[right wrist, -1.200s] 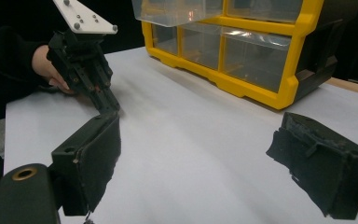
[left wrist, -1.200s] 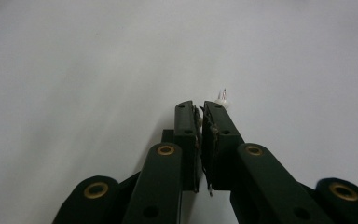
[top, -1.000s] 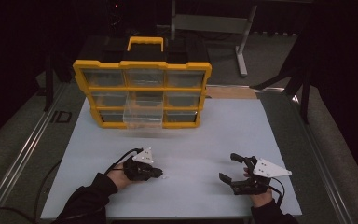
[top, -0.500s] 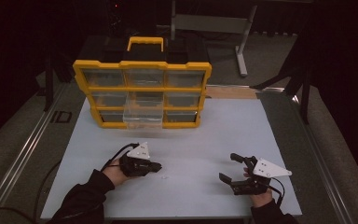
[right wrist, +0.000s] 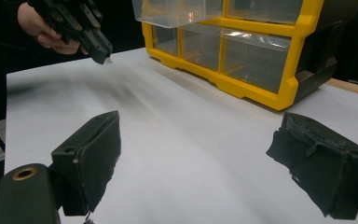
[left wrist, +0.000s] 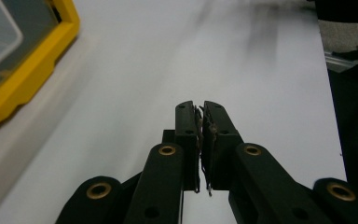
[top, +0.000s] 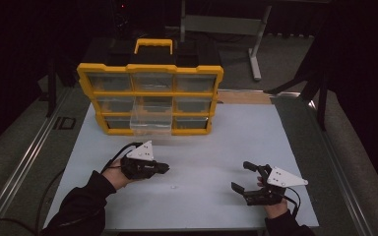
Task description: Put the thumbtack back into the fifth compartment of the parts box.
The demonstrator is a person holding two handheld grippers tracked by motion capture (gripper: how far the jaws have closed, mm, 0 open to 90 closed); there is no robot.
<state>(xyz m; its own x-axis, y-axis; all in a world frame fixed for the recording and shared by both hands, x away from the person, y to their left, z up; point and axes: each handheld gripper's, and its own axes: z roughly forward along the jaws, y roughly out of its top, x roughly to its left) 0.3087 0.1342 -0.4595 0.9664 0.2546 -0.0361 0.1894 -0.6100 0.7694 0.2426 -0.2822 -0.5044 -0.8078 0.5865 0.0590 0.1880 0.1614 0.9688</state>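
Two hand-held grippers hover in front of the yellow plastic drawer organizer (top: 150,96).
The left gripper (top: 163,167) has its jaws pressed together on nothing visible; the right gripper (top: 242,176) has its jaws spread wide. The organizer's clear plastic drawer (top: 150,121), bottom row centre, juts out; likely light, rigid, slippery, best pinched at its front lip.

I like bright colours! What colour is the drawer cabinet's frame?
Yellow plastic frame, clearest in the high view.

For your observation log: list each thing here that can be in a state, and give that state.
left gripper: shut, raised off the table.
right gripper: open, nothing between its jaws.
bottom-middle drawer: pulled out.
other drawers: pushed in.
organizer: upright on the table.
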